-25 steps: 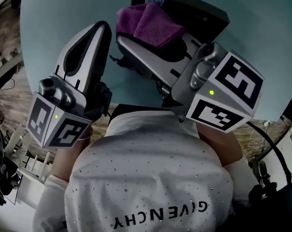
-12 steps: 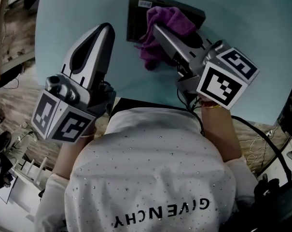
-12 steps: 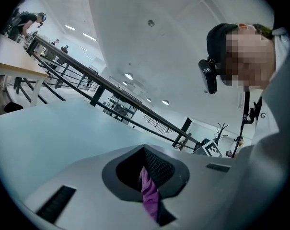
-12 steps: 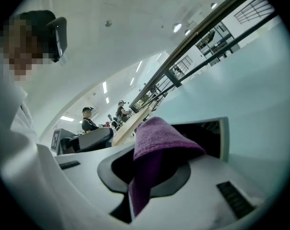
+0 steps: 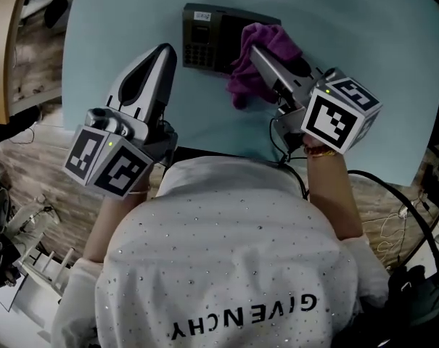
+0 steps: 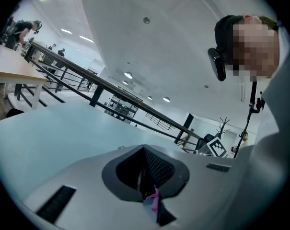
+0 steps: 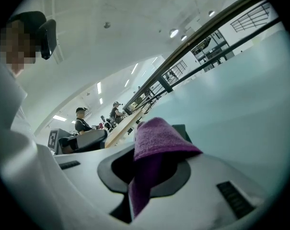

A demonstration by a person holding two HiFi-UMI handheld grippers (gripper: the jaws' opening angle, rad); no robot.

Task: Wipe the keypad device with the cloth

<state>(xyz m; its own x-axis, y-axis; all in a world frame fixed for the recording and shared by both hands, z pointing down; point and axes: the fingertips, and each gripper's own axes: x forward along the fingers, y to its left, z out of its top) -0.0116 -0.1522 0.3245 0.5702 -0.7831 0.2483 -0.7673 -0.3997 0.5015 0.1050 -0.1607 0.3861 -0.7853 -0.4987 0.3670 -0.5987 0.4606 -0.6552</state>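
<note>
The dark keypad device [image 5: 203,35] lies on the light blue table [image 5: 125,27] at the far side, with its keys showing at its left end. A purple cloth [image 5: 261,62] covers the device's right part and hangs off its near edge. My right gripper [image 5: 255,51] is shut on the cloth [image 7: 154,145], which bulges out above the jaws and drapes down between them; a dark corner of the device [image 7: 184,131] peeks out behind. My left gripper [image 5: 164,52] is shut and hovers left of the device, apart from it. A tiny purple thread [image 6: 156,201] clings between its jaws.
The table's near edge runs just in front of the person's white shirt [image 5: 226,267]. Black cables [image 5: 393,209] hang at the right. There is wooden floor [image 5: 30,64] at the left and a metal rack [image 5: 30,259] at the lower left. People stand far off [image 7: 82,121] in the right gripper view.
My right gripper has carried the cloth rightward across the device, uncovering the keypad at its left end. The left gripper stays shut beside it, almost unmoved.
</note>
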